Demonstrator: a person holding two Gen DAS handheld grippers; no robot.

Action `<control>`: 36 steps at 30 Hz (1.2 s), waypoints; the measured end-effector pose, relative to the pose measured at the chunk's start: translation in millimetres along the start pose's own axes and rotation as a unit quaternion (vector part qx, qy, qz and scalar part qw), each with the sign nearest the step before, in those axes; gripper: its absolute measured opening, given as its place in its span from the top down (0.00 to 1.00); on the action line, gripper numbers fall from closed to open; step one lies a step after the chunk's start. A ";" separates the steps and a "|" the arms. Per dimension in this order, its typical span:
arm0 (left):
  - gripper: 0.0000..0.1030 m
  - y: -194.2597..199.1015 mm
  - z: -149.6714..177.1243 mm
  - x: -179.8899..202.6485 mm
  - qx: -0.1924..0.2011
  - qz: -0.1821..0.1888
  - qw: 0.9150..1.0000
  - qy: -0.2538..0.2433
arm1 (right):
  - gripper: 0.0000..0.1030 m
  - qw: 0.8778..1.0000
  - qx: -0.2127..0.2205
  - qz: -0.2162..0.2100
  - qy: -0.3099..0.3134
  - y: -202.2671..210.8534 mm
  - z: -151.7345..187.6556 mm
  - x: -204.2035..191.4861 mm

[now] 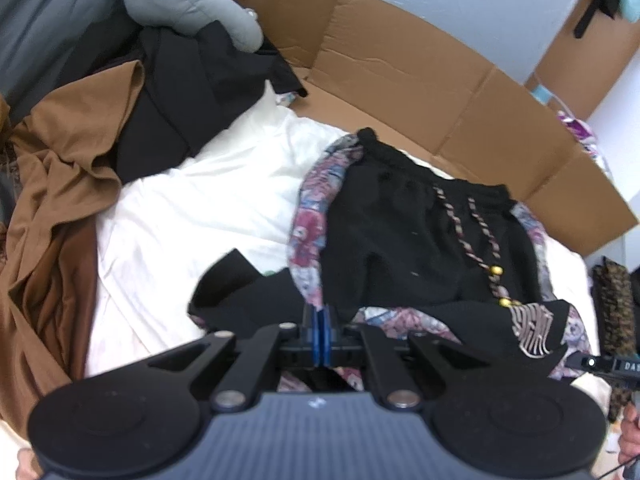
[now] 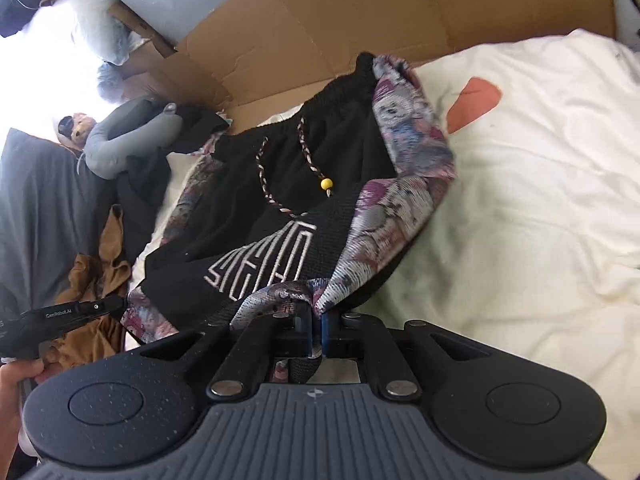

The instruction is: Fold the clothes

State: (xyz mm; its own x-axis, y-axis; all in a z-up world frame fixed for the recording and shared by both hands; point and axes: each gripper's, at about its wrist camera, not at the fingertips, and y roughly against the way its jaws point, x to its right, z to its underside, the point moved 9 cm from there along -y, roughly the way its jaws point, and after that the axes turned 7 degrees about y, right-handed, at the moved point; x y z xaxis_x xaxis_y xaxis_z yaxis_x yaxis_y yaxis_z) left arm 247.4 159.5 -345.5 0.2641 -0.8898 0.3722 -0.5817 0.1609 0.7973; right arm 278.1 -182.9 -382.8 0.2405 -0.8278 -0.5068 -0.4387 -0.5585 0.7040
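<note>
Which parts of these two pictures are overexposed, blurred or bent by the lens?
Right wrist view: the upper left corner is blown out to white beside the grey stuffed toy. Left wrist view: even light, the near hem of the black shorts with patterned side panels is soft. Both views: the flattened brown cardboard bows from fisheye distortion.

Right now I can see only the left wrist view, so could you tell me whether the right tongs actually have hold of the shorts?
Observer: Yes, the right tongs are shut on the patterned hem of the shorts.
Operator: Thank you. Is there anything on the bedding on that side?
Observer: An orange patch shows on the white bedding, apart from the shorts.
</note>
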 end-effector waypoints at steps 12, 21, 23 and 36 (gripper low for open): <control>0.98 17.5 58.0 40.5 -0.109 0.087 0.990 0.020 | 0.99 0.998 -0.011 0.062 0.016 70.8 -16.1 26.3; 0.98 -20.3 111.2 30.8 -0.171 0.050 0.984 0.001 | 0.74 0.993 -0.041 0.113 0.016 67.8 6.2 53.7; 0.98 -23.2 113.8 25.2 -0.174 0.040 0.984 0.003 | 0.71 0.993 -0.046 0.112 0.020 69.1 15.8 54.9; 0.97 -24.8 118.9 12.6 -0.178 0.029 0.984 0.005 | 0.60 0.993 -0.096 0.055 0.037 29.1 89.4 28.2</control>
State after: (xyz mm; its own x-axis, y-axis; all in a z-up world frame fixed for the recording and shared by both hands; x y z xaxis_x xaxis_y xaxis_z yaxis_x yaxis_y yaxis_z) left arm 173.7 93.5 -417.1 0.2481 -0.8706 0.4248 -0.2893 0.3519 0.8902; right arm 194.7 -217.7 -421.1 0.2655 -0.8823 -0.3886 -0.2951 -0.4581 0.8385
